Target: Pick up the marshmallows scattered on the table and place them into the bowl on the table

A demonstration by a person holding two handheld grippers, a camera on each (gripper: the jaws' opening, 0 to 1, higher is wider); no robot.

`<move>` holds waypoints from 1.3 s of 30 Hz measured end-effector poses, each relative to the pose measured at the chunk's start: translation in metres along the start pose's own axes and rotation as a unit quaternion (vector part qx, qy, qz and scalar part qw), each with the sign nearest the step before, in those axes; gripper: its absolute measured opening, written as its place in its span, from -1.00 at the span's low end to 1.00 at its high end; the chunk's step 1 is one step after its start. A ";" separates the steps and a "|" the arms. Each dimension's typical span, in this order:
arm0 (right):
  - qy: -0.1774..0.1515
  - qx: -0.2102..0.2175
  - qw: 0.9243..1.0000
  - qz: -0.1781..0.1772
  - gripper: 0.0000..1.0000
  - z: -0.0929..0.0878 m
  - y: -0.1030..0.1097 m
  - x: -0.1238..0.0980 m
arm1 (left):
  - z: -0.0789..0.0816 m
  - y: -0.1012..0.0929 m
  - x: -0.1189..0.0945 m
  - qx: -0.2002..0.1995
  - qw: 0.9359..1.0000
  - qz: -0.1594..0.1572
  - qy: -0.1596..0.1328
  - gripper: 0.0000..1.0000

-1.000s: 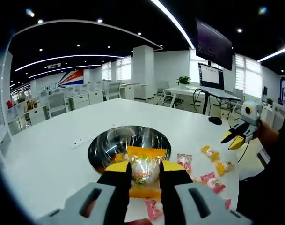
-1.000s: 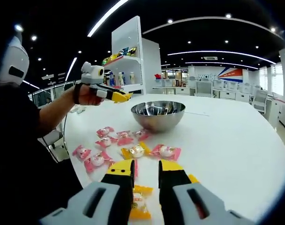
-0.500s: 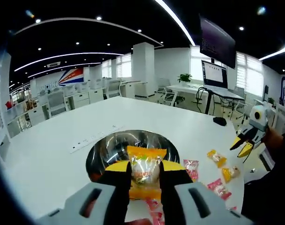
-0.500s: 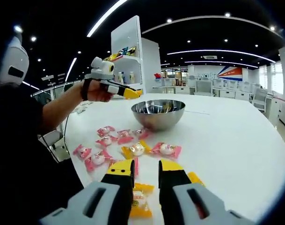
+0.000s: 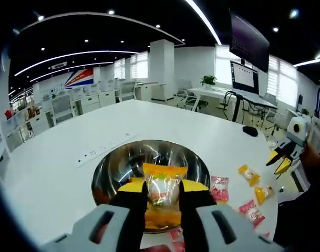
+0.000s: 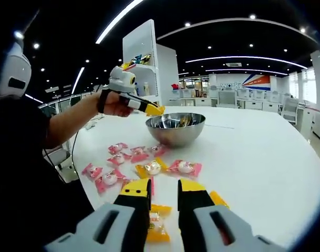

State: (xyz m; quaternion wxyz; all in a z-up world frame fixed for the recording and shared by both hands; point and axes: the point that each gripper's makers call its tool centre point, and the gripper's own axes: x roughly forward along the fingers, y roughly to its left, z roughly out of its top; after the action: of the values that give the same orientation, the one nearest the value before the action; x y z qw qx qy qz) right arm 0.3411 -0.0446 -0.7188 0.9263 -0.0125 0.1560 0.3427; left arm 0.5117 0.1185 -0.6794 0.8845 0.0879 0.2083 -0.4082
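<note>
Our left gripper (image 5: 162,193) is clamped on an orange-wrapped marshmallow (image 5: 162,195), the wrapper standing up between the jaws with its top frill free above them. Just beyond, at 12 o'clock, sits the steel bowl (image 5: 112,165), its open mouth spreading to either side of the jaws, so we judge the sweet is at or just over the near rim and the release is the step in hand. In the right gripper view the same gripper (image 6: 152,109) hangs at the bowl's (image 6: 175,129) 10 o'clock edge, its yellow tips at the rim. Our right gripper (image 6: 157,190) has its jaws apart with nothing between them, low over the table (image 6: 265,157); an orange packet (image 6: 157,231) lies under the jaws at 6 o'clock, and pink sweets (image 6: 113,163) with one more orange one (image 6: 152,168) are scattered from 9 to 12 o'clock between us and the bowl. In the left gripper view, more sweets (image 5: 238,186) lie at 3 o'clock of the bowl. What could go wrong: if we open while the sweet is only at the rim, it may strike the edge and drop back onto the table; the crinkly wrapper could also cling to one jaw and fail to fall; and a low left gripper could knock the light bowl and slide it.
</note>
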 end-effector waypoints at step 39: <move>0.006 0.001 0.999 0.032 -0.60 0.004 0.015 0.022 | 0.005 0.020 0.031 0.008 1.000 0.008 0.025 0.00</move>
State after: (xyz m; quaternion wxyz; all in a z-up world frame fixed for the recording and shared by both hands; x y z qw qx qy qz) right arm 0.3482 -0.0191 -0.7206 0.9138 -0.0089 0.1620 0.3724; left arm 0.5461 0.1083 -0.6887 0.8815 0.1068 0.2268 -0.4001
